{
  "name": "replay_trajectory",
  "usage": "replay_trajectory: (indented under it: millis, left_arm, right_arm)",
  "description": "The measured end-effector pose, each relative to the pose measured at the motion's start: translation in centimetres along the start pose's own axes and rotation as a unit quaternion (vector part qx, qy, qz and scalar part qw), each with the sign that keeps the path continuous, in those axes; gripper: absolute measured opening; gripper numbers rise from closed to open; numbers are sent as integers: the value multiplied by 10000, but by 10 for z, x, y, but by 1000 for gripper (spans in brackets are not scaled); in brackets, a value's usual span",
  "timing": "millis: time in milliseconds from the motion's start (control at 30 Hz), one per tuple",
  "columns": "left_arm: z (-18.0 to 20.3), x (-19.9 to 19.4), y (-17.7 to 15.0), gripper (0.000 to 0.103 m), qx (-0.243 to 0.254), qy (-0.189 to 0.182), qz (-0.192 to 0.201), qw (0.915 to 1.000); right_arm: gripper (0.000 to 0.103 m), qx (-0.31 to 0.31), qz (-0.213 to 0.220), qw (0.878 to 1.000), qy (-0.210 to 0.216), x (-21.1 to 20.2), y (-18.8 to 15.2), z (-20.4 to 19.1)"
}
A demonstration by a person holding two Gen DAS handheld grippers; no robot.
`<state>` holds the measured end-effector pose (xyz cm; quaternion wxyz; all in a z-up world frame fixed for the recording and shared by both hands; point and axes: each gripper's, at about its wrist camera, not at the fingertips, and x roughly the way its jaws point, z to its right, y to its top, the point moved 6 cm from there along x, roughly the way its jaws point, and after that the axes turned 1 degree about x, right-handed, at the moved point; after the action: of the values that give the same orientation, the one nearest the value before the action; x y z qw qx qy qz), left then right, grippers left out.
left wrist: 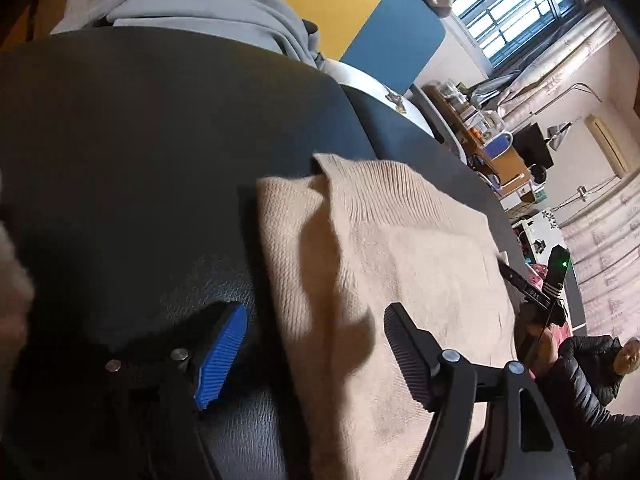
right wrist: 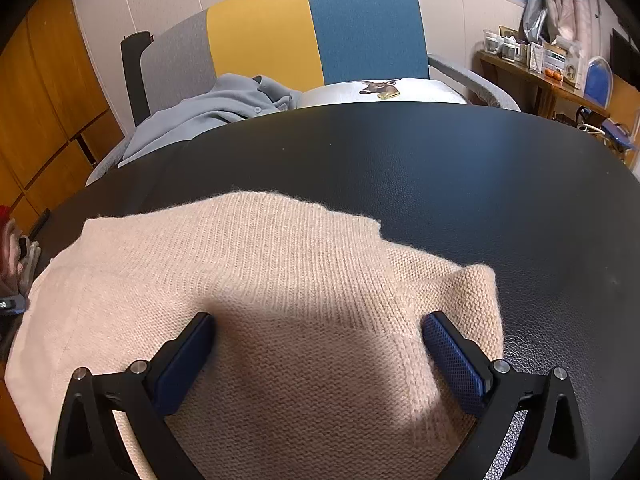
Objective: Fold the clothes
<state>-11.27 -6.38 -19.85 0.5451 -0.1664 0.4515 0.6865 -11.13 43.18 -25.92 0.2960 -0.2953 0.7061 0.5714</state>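
Left gripper (left wrist: 312,344) has its jaws spread wide, nothing pinched; one blue pad (left wrist: 222,354) sits over bare table, the other finger over the sweater's edge. Right gripper (right wrist: 318,354) is wide open too, both blue pads just above the knit w/ nothing clamped between them.

The sweater (right wrist: 256,292) is beige, fuzzy, w/ visible knit rows, lying mostly flat and already folded over on itself. One layer overlaps another, and a ribbed flap sticks out at the far right corner. It's at the near edge of the table.

Table (right wrist: 440,168) is dark, leathery-looking, bare on the far and right side. Behind it is a chair (right wrist: 320,28) w/ grey, yellow & blue panels, with a pale blue shirt (right wrist: 208,108) heaped on the seat. There's a cluttered wooden shelf (right wrist: 540,76) far right and a barred window (left wrist: 516,8) w/ daylight.
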Motion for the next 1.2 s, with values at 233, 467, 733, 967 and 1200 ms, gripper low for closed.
replay_trajectory:
  millis: [233, 467, 733, 967, 1200]
  left_arm:
    - [-1, 25, 11, 17, -555, -678, -44, 9961]
    - [1, 22, 24, 13, -698, -230, 99, 9972]
    - [-6, -13, 59, 10, -765, 154, 398, 9962]
    - [8, -37, 67, 10, -395, 363, 317, 9981]
    - [46, -65, 71, 10, -401, -405, 461, 9973]
  right_arm:
    - [103, 23, 22, 10000, 40, 1, 1, 1]
    - [103, 56, 7, 10000, 79, 1, 2, 2]
    - [103, -1593, -632, 9742, 1468, -58, 2, -39]
    - [103, -2910, -1506, 9229, 2024, -78, -25, -72]
    - [103, -3517, -2355, 8912, 1634, -20, -55, -57]
